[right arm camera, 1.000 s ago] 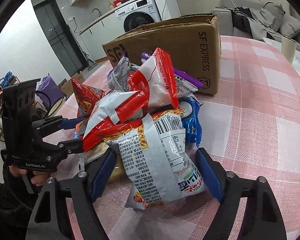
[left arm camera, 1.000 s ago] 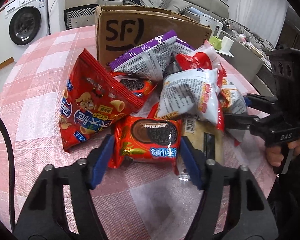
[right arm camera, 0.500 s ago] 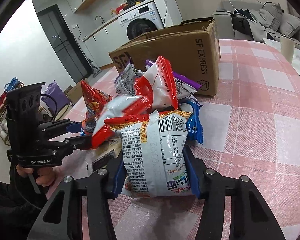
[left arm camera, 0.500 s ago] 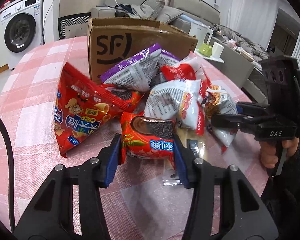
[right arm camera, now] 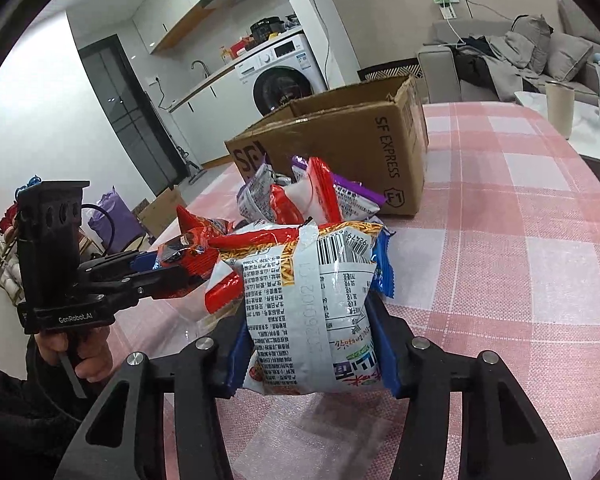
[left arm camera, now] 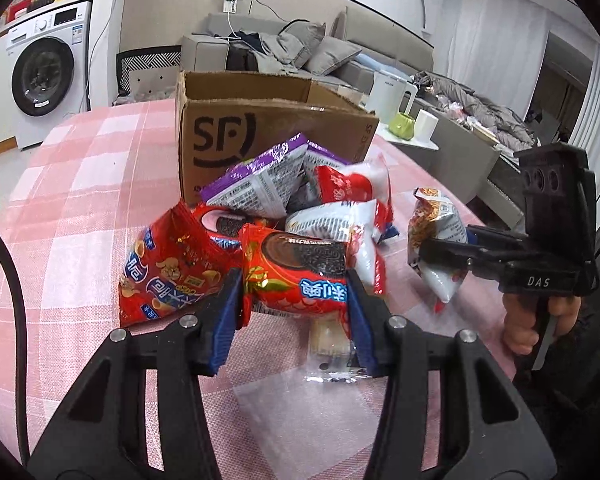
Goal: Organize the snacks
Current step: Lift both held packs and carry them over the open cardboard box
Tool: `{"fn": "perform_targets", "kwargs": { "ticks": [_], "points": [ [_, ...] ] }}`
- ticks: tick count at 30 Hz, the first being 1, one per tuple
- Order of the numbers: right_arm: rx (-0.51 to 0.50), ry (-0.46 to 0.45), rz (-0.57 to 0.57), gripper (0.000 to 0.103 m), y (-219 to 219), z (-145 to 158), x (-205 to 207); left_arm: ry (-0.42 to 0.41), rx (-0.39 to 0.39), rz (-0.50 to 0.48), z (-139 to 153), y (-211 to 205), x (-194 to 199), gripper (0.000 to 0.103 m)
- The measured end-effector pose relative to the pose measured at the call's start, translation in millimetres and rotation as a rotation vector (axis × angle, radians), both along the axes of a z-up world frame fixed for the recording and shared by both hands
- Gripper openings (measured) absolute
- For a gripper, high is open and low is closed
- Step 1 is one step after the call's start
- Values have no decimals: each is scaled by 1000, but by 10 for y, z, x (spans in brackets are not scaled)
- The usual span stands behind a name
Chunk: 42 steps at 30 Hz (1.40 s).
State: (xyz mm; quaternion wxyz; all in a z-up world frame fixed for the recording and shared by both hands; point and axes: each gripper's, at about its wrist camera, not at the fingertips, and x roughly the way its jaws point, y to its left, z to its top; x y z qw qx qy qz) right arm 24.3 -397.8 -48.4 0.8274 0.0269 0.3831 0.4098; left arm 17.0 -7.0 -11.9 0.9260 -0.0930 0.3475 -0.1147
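Note:
A heap of snack bags lies on the pink checked table in front of an open SF cardboard box (left arm camera: 236,136). My left gripper (left arm camera: 294,300) is shut on a red Oreo-style cookie pack (left arm camera: 296,276) and holds it above the table. My right gripper (right arm camera: 312,344) is shut on a white noodle-snack bag (right arm camera: 312,312), lifted off the heap; it shows in the left wrist view (left arm camera: 436,252) too. The left gripper (right arm camera: 168,270) shows in the right wrist view with the red pack. A large red chip bag (left arm camera: 164,276), a purple bag (left arm camera: 260,184) and red-white bags (left arm camera: 352,188) remain in the heap.
A clear flat packet (left arm camera: 328,352) lies on the table under the left gripper. A blue pack (right arm camera: 382,264) sits behind the noodle bag. The box (right arm camera: 352,152) stands behind the heap, open at the top. A white side table with a kettle (left arm camera: 392,96) stands beyond the table edge.
Both grippers closed on their bags and lifted them. The red cookie pack and the white noodle bag rose off the table and heap.

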Motion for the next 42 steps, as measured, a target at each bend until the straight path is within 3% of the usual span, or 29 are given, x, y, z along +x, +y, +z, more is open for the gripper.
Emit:
{"fn": "perform_targets", "kwargs": {
  "ticks": [19,42],
  "points": [
    [78,-69,-64,53,-62,347,6,-123,-4,81,559,46,-149,46],
    [144,-110,-153,53,139,839,304,-189,14,157,980,84,416,46]
  ]
}}
